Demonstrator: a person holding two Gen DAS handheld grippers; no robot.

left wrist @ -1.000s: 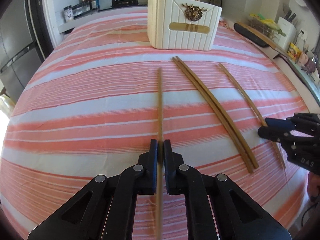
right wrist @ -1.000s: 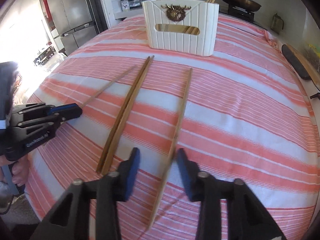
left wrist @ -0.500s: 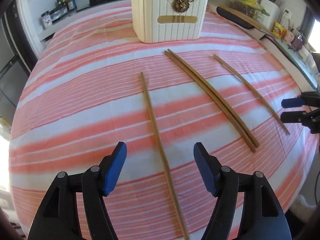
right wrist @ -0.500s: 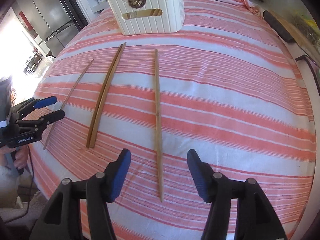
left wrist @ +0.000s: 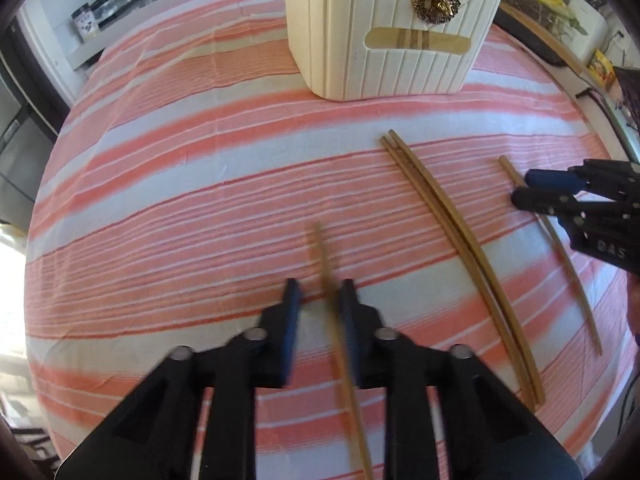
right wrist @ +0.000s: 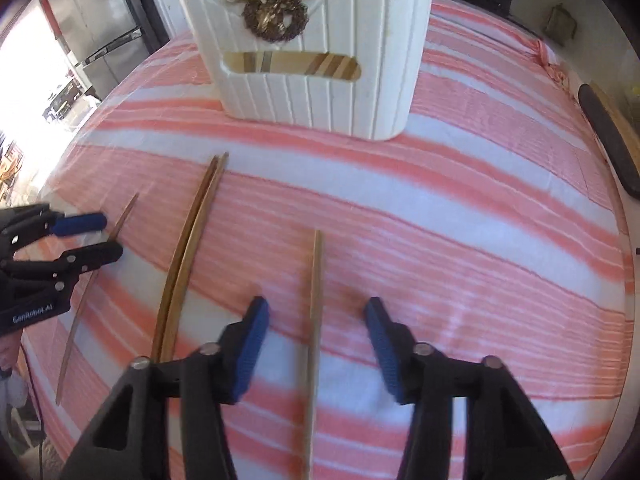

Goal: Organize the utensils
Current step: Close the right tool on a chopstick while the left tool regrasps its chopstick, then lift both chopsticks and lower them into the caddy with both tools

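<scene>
Four wooden chopsticks lie on the striped tablecloth point(left wrist: 180, 160) in front of a white utensil holder point(left wrist: 392, 40) point(right wrist: 312, 92). My left gripper point(left wrist: 319, 286) straddles the leftmost chopstick point(left wrist: 320, 248). Its jaws are closing; the stick lies against the right pad and the left pad stands clear. My right gripper point(right wrist: 316, 304) straddles the rightmost chopstick point(right wrist: 317, 264), its jaws closing and both pads off it. A touching pair of chopsticks point(left wrist: 452, 216) point(right wrist: 192, 240) lies between the two. Each gripper also shows in the other's view: right gripper point(left wrist: 524, 188), left gripper point(right wrist: 110, 236).
The holder has wooden utensils inside, seen through its handle slot. A counter with jars point(left wrist: 84, 24) runs along the back left, and a fridge point(right wrist: 100, 40) stands beyond it. A dark oblong board point(right wrist: 608, 140) lies by the table's right edge.
A second ago the left gripper was shut on its chopstick, then let it go. Since half a second ago both grippers have moved toward the holder and their jaws have narrowed around their chopsticks.
</scene>
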